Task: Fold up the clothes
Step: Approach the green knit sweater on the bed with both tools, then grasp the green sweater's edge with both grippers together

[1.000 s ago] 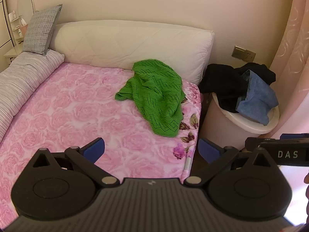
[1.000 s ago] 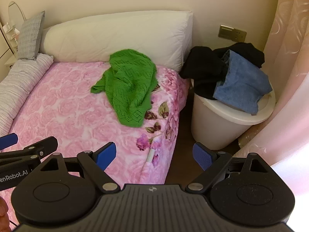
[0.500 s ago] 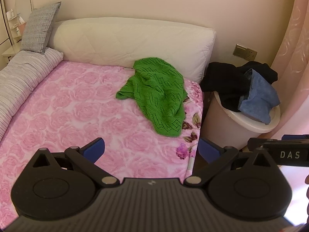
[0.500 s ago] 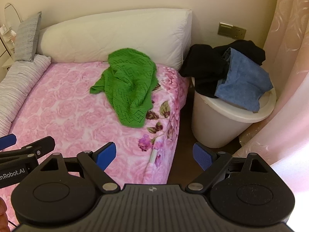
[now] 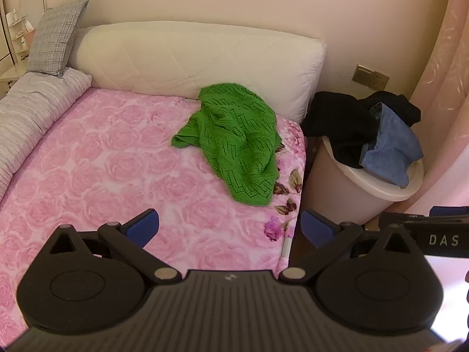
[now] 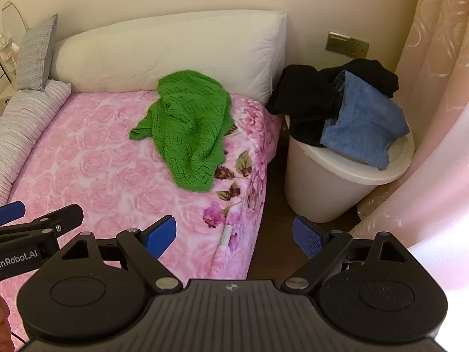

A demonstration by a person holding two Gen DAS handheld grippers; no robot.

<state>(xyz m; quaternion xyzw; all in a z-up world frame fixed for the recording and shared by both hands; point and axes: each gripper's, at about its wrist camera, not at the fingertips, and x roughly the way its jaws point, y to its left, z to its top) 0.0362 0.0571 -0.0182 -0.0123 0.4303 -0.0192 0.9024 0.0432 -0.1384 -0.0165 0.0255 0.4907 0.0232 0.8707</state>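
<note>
A crumpled green knit sweater lies on the pink rose-print bed, near its right edge and just below the white headboard cushion; it also shows in the right wrist view. My left gripper is open and empty, held above the bed's near part, well short of the sweater. My right gripper is open and empty, over the bed's right edge. A white basket beside the bed holds black clothes and a blue garment.
A white headboard cushion runs along the back. A striped grey bolster and a grey pillow lie at the left. A pink curtain hangs at the right. A wall socket sits above the basket.
Both grippers have drifted slightly, so the bed and sweater sit a little differently in view. Both stay open and empty. The clothes have not moved.
</note>
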